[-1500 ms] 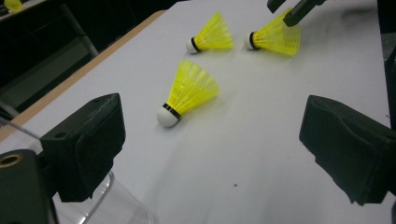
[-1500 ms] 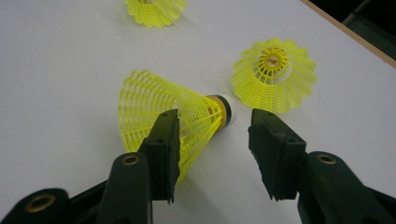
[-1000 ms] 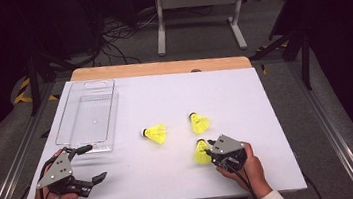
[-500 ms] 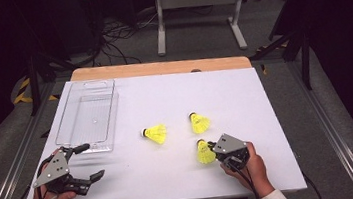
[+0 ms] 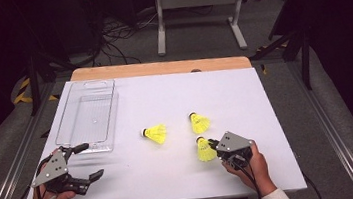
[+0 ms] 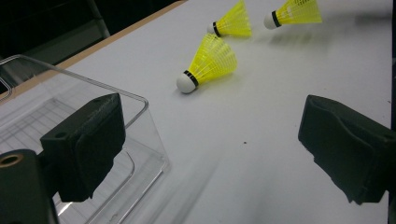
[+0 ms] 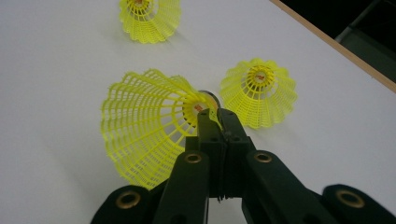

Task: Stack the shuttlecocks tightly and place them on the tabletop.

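The right tool had its jaws pressed together on the skirt rim of the nearest shuttlecock, the yellow mesh pinched between the pads as the right gripper view showed. They had just been closing onto it. That shuttlecock lay on the white desk at about 5 o'clock from the desk's middle, cork pointing away from the person. The tool's body hid the near edge of its skirt in the high view, and in the right gripper view the jaws covered most of the cork.

A second shuttlecock sat just beyond it at 12 o'clock, near but apart; a third lay at 10 o'clock from the held one, well apart. In the right gripper view the third shuttlecock was cut off by the top edge.

The left tool rested near the desk's 7 o'clock corner with its jaws spread wide and nothing between them. In the left gripper view one jaw overlapped the corner of the clear plastic tray, so whether it touched the tray wall could not be told. The tray lay along the desk's 9 o'clock edge; its walls were faint against the white surface.

Open desk stretched between the two tools along the near edge, and the whole 1 to 3 o'clock part was bare. The held shuttlecock sat well in from the 3 o'clock and 6 o'clock edges.
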Motion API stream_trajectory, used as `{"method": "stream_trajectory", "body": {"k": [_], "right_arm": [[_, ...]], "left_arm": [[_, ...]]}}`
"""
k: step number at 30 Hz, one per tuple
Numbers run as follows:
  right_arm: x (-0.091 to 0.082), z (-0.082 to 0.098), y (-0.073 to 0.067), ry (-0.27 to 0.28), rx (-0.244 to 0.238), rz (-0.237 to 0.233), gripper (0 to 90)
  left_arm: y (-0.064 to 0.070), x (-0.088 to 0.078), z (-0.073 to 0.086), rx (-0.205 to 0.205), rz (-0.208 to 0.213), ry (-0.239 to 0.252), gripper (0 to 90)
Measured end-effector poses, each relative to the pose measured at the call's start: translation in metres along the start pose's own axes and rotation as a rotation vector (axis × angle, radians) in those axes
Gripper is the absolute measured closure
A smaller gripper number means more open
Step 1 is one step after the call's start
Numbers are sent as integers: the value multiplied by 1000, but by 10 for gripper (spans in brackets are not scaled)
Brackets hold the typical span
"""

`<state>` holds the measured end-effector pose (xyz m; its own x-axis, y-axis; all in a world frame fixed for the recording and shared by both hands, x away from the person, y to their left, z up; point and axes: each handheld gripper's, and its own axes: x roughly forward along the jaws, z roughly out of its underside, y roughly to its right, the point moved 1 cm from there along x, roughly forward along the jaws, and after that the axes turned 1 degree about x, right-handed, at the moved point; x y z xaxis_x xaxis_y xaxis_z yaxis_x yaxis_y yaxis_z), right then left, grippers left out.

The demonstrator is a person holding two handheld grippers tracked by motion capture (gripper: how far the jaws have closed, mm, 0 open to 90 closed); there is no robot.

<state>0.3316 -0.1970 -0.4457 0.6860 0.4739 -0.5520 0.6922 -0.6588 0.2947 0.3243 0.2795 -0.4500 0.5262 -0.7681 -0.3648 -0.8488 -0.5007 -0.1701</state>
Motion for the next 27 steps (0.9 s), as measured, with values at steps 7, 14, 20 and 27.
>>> {"method": "stream_trajectory", "body": {"k": [7,14,20,27], "right_arm": [[-3,-2,2,16,-1,0,900],[-6,-5,5,36,8,-6,900],[-8,-9,7,55,5,-8,900],[-9,-16,10,81,6,-22,900]], "left_arm": [[0,0,0,-2,0,1,84],[-1,0,0,-7,-1,1,84],[-1,0,1,-8,-3,-1,84],[-2,0,1,-7,-1,-4,85]]}}
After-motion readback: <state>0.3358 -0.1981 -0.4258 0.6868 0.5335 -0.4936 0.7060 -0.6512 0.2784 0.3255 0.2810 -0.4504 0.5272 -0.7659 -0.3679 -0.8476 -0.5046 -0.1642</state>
